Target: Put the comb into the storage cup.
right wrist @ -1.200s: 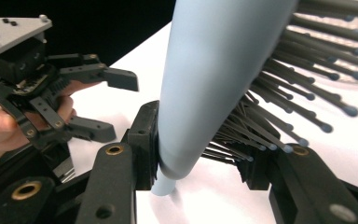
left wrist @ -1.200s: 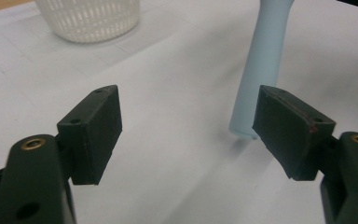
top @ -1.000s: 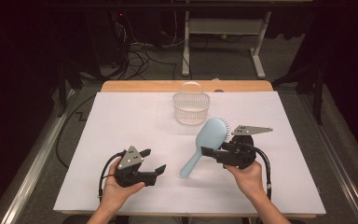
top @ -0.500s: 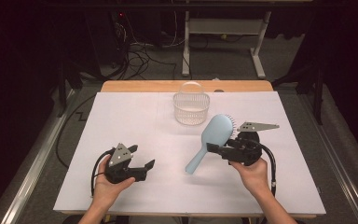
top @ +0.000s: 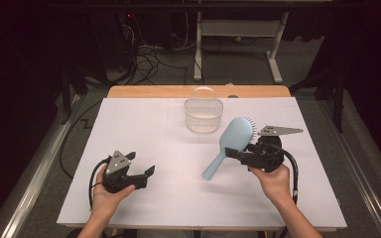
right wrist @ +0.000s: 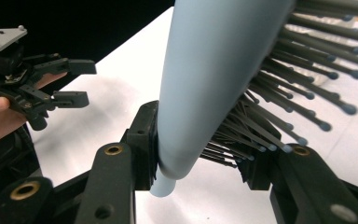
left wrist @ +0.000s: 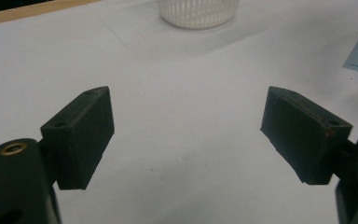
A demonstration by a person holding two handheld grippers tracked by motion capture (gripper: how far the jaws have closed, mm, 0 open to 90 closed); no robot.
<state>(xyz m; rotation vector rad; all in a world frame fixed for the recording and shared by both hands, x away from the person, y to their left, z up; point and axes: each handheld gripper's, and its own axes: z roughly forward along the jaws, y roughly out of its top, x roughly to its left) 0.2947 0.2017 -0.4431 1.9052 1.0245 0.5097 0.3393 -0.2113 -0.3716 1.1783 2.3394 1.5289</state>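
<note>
A: Looking at the right hand-held gripper (top: 239, 154) first: what is it doing?

B: Its 2 jaws are clamped on the pale blue hairbrush (top: 229, 144), gripping it where the head narrows toward the handle. In the right gripper view 1 pad presses the smooth blue back of the hairbrush (right wrist: 214, 70) and the other pushes into its dark bristles (right wrist: 298, 88).

A: And where does the brush sit?

B: Right of the counter's middle, slanted, its head up near the gripper and its handle pointing down-left over the white sheet (top: 178, 193). Whether the handle tip touches the sheet I cannot tell.

A: The left hand-held gripper (top: 146, 176)?

B: Its jaws stand wide apart and have just been opening, with nothing between them. In the left gripper view, bare white sheet lies between the 2 black pads (left wrist: 81, 135). It is low at the counter's front left, well apart from the brush.

A: Anything farther out?

B: A white slatted basket (top: 204, 115) stands near the counter's (top: 129, 92) far edge, just beyond the brush head.

A: Any brand, label or writing?

B: None that I can read.
</note>
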